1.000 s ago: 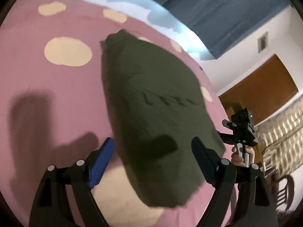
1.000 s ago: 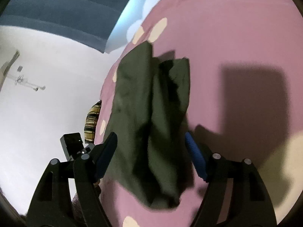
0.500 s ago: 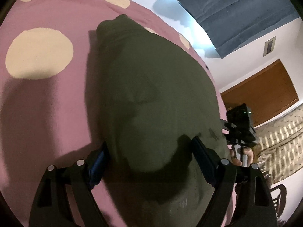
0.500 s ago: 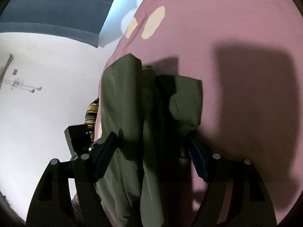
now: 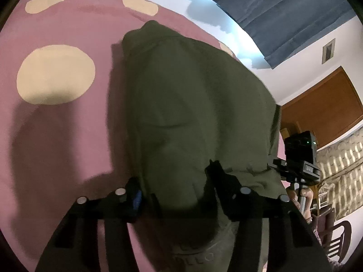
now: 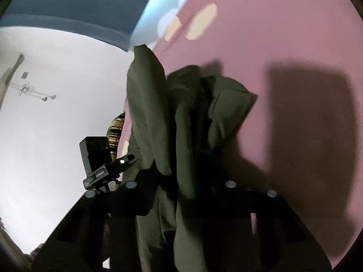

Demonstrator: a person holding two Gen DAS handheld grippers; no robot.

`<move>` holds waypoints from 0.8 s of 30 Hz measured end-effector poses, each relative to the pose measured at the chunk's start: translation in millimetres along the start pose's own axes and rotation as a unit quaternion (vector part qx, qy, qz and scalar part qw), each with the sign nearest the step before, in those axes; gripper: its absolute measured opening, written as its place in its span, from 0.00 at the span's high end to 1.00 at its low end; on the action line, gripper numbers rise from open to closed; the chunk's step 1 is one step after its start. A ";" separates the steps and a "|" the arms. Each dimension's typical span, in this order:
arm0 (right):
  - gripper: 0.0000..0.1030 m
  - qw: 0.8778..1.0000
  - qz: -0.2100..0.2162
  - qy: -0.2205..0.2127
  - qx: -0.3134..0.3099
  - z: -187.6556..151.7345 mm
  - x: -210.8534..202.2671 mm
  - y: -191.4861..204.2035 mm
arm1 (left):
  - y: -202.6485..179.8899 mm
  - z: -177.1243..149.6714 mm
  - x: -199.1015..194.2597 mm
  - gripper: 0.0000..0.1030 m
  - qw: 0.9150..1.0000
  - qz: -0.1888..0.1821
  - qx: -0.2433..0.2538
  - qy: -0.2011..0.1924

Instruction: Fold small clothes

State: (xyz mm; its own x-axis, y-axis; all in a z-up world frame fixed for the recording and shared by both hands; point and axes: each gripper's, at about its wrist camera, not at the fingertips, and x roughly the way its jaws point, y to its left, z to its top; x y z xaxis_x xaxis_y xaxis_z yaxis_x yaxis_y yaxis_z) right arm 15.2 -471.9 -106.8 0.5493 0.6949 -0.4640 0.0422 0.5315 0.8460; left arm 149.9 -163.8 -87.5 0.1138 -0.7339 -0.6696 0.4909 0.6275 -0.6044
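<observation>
An olive green garment lies on a pink bedcover with cream dots. My left gripper has its jaws closing on the garment's near edge, and the cloth bunches up between the two fingers. In the right wrist view the same garment stands in raised folds. My right gripper is also closing, with a thick fold pinched between its fingers. Each gripper's black body shows at the edge of the other's view. The fingertips are mostly buried in cloth.
A blue curtain hangs past the bed's far edge. A brown wooden door, striped fabric and a dark chair are on the right. The pink bedcover stretches to the right of the garment.
Both grippers moved forward over the garment's near edge, and their jaws narrowed around it. The cloth now bunches and lifts between the fingers.
</observation>
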 end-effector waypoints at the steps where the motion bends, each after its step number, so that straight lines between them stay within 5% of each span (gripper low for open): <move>1: 0.70 1.000 0.004 -0.010 -0.004 -2.3 -2.2 6.3 | -0.5 1.2 -2.9 0.54 1.000 -0.001 0.000 -0.001; 12: 0.72 0.998 0.048 -0.028 0.015 31.6 49.8 26.4 | 29.1 39.7 -43.8 0.57 0.998 0.040 0.004 -0.038; 18: 0.71 0.997 0.053 -0.015 0.057 54.5 89.5 4.1 | 67.9 47.2 -26.6 0.53 0.998 0.042 -0.034 -0.021; 21: 0.62 0.995 0.069 -0.010 0.078 52.5 90.6 -8.0 | 72.4 40.3 -27.8 0.45 0.998 0.033 -0.030 -0.039; 24: 0.41 0.994 0.074 -0.020 0.080 47.3 76.7 -3.6 | 70.5 32.9 -40.8 0.34 0.998 0.027 -0.034 -0.049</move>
State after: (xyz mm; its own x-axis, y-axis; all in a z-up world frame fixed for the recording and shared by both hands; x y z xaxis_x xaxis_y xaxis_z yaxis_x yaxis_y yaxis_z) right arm 96.7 -443.4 -133.0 0.5920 0.7381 -0.3236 0.0893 0.3389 0.9366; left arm 208.3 -98.2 -88.6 0.2241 -0.7180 -0.6590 0.4221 0.6810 -0.5984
